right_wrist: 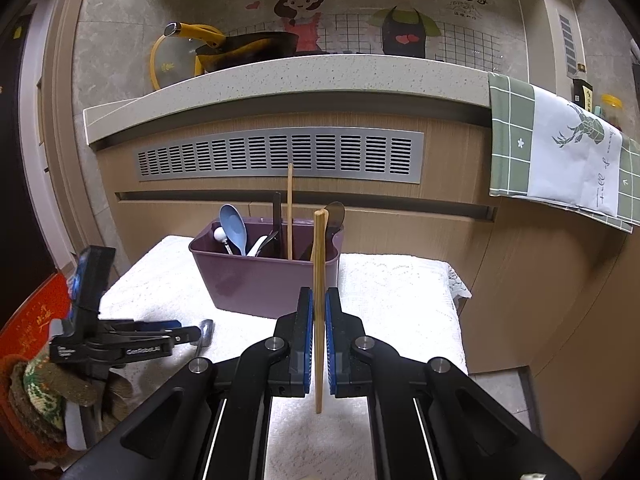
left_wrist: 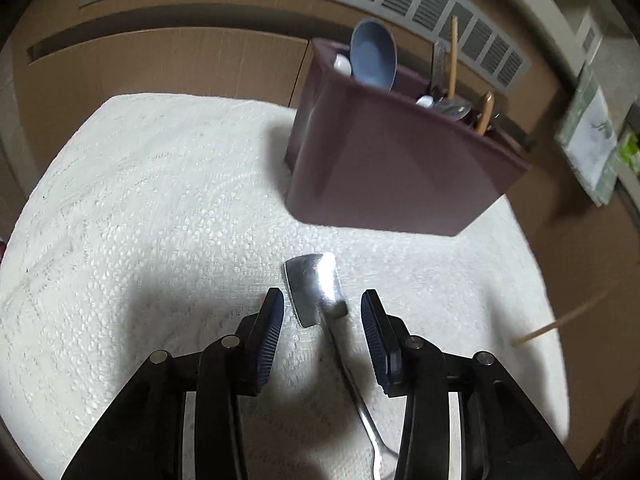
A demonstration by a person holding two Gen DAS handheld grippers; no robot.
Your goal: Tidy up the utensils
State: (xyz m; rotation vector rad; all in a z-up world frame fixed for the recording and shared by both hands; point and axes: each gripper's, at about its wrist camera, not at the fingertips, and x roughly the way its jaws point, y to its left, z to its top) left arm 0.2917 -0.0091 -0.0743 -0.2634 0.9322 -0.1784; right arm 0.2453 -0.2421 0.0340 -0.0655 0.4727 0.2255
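A metal spoon [left_wrist: 310, 280] with a flat, squared head lies on the white cloth [left_wrist: 160, 200], its handle running back under the camera. My left gripper [left_wrist: 323, 300] stands open around it, one finger on each side, pads not touching. The right wrist view shows this gripper [right_wrist: 192, 334] low at the left, with the spoon's tip [right_wrist: 207, 328] beside it. My right gripper [right_wrist: 319, 296] is shut on a wooden chopstick [right_wrist: 319, 264] held upright in front of the purple utensil holder [right_wrist: 260, 280]. The holder [left_wrist: 392, 176] contains a blue spoon [left_wrist: 374, 54], another chopstick and dark utensils.
Wooden cabinet fronts with a grey vent grille [right_wrist: 280, 158] rise behind the cloth-covered stand. A green checked towel [right_wrist: 560, 144] hangs from the stone counter [right_wrist: 280, 80], where a yellow-handled pan [right_wrist: 240, 50] sits. A knitted sleeve [right_wrist: 36, 396] holds the left gripper.
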